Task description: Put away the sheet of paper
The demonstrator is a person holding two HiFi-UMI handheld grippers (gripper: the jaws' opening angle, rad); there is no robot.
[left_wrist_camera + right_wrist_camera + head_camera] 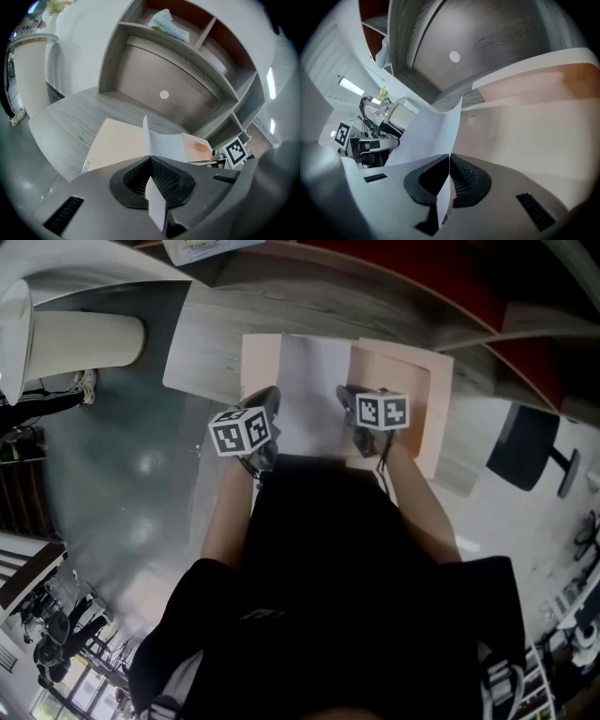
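A white sheet of paper (314,385) hangs between my two grippers above an open peach folder (417,395) that lies flat on the grey wooden desk. The left gripper (267,407) is shut on the sheet's left edge, and the right gripper (349,404) is shut on its right edge. In the left gripper view the paper (166,147) runs out of the closed jaws (150,161) over the folder (115,140). Seen from the right gripper, the sheet (429,136) curves up out of the closed jaws (449,159), with the folder's inner face (529,136) beside it.
A grey shelf unit (187,75) stands behind the desk, with a light cloth (168,22) on an upper shelf. A white cylinder (84,338) stands at the desk's left end. An office chair (525,446) is at the right, on the floor.
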